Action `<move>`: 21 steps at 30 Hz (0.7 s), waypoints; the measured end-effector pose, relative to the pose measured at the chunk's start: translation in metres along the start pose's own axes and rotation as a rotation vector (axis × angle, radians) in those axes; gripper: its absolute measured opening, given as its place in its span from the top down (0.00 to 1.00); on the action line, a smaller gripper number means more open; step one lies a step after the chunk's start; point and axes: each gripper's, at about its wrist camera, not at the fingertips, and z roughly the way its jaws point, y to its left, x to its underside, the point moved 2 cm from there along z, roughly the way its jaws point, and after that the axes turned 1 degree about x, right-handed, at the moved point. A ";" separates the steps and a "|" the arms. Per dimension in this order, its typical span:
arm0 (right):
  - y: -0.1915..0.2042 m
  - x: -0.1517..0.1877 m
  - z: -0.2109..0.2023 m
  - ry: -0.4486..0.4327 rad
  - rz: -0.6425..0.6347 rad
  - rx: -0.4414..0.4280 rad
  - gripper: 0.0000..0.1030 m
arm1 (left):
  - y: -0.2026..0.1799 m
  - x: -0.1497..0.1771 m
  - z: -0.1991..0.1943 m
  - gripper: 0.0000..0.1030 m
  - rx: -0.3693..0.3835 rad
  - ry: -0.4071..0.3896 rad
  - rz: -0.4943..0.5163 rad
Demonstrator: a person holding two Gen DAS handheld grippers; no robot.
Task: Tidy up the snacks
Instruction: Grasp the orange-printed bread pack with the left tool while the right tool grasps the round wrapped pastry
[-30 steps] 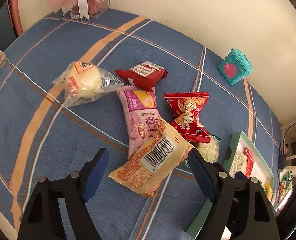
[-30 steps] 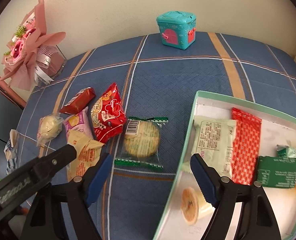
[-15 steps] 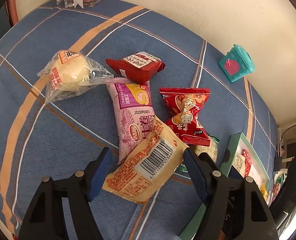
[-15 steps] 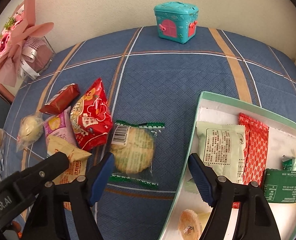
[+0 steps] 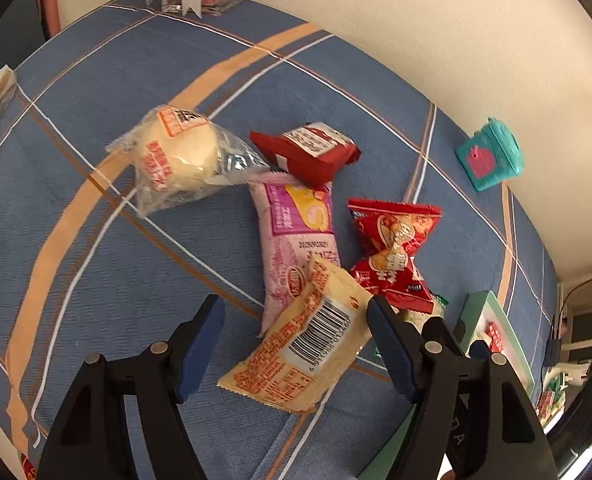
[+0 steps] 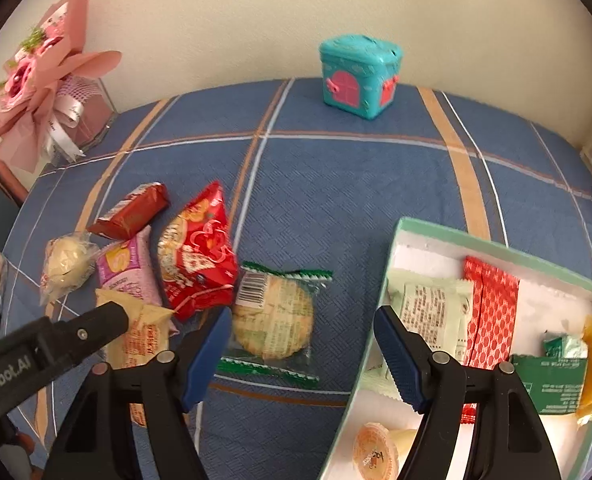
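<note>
Left gripper: jaws wide apart, holding nothing, poised low over the yellow packet, whose barcode end lies between the blue pads. The packet lies on the blue cloth, its top corner overlapping the pink packet. Contact between pads and film cannot be confirmed.

Handling, judged: a light, soft, air-puffed film pack. The film looks slick and will crumple. A grip across the body, near the barcode, should hold better than a sealed edge. Contents may crush under a hard squeeze. Lifting it may drag the pink packet beneath.

Other loose snacks, left to right: bun in clear wrap, brown packet, red packet, all close together or touching.

Right gripper: jaws also wide apart and empty, hanging above the round biscuit in green-edged wrap, near the box. The biscuit is probably brittle. Its flat wrap offers little to pinch except the crimped ends.

The box already holds several packets, among them a pale green packet and a red strip.

Obscured: the right gripper's fingers hide part of the box's near side. The box's right end is cut off by the frame. In the right view the left gripper covers much of the yellow packet. Print on the packets is mostly unreadable.
</note>
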 end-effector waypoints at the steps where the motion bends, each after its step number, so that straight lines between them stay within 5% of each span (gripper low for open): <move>1: 0.001 0.000 0.000 -0.001 0.000 -0.009 0.26 | 0.001 0.000 -0.001 0.28 -0.001 -0.001 -0.005; 16: 0.010 0.005 0.037 0.078 -0.003 -0.037 0.35 | -0.010 0.007 0.001 0.28 0.028 0.038 0.056; 21: 0.011 0.010 0.039 0.085 -0.010 -0.036 0.48 | -0.012 0.011 0.011 0.35 0.045 0.065 0.049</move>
